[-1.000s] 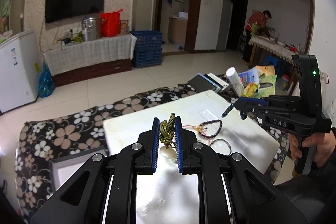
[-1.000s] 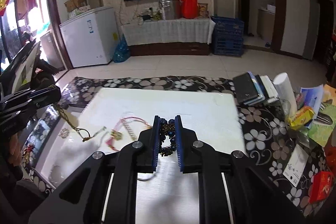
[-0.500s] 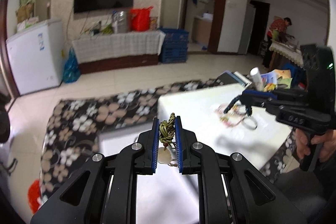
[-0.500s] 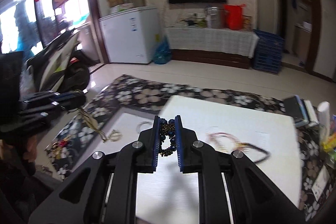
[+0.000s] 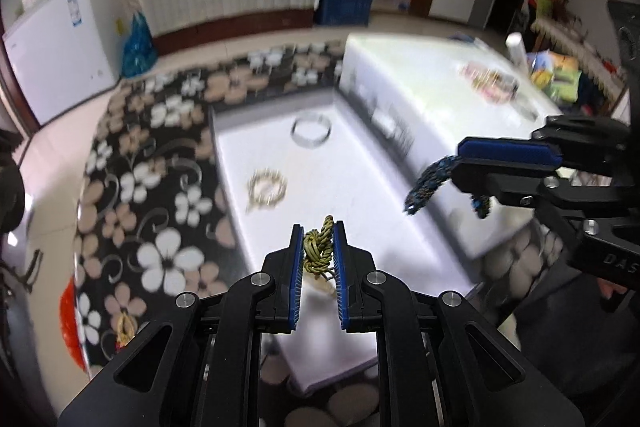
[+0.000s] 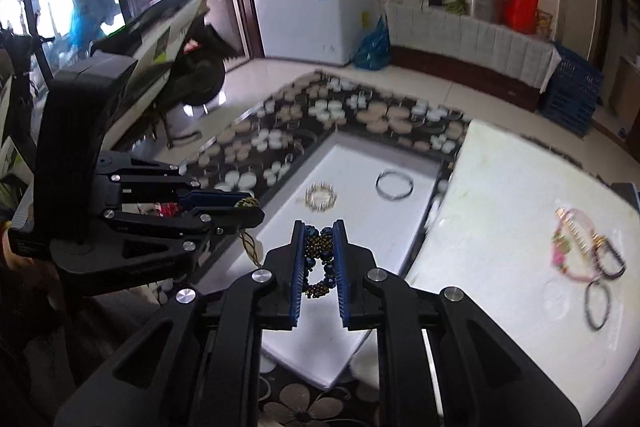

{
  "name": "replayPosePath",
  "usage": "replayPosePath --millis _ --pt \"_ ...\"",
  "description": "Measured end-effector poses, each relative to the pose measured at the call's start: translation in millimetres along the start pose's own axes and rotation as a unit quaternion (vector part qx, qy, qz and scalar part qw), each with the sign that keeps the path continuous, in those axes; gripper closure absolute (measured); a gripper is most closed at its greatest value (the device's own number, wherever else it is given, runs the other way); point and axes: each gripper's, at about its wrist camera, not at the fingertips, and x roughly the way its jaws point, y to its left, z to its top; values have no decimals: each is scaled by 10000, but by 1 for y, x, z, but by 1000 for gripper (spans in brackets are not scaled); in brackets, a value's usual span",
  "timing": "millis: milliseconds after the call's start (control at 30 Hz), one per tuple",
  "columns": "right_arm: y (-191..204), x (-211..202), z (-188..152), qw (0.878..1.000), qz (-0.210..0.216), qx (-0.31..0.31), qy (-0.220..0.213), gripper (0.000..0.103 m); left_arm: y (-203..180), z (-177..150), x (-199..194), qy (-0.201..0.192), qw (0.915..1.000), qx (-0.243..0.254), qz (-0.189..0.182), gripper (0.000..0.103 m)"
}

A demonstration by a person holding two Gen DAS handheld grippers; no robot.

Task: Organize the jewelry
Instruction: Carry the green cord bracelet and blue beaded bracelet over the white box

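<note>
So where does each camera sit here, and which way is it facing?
Left wrist: rides the left hand-held gripper, shut on a green cord, facing the low white tray; the right hand-held gripper enters from the right.
Right wrist: rides the right one, shut on a beaded bracelet, facing the same tray.
Shared: tray, silver bangle, gold bracelet.

Two bracelets (image 6: 321,195) on the tray (image 6: 360,227), perhaps four on the board (image 6: 500,227).

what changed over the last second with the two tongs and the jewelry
Both tongs swung left, from over the big white board to over the lower white tray. Nothing was picked up or released: the left tongs still clamp the olive cord knot, the right tongs the dark bead bracelet.
</note>
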Motion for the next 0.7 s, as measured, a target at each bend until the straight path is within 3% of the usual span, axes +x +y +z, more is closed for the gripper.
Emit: replayPosePath --millis 167,700 --pt "13 20 -18 9994 10 -8 339 89 7 -14 17 440 9985 -40 -319 88" --pt "41 53 -61 9961 -314 -34 824 89 3 -31 45 1068 9932 265 -377 88"
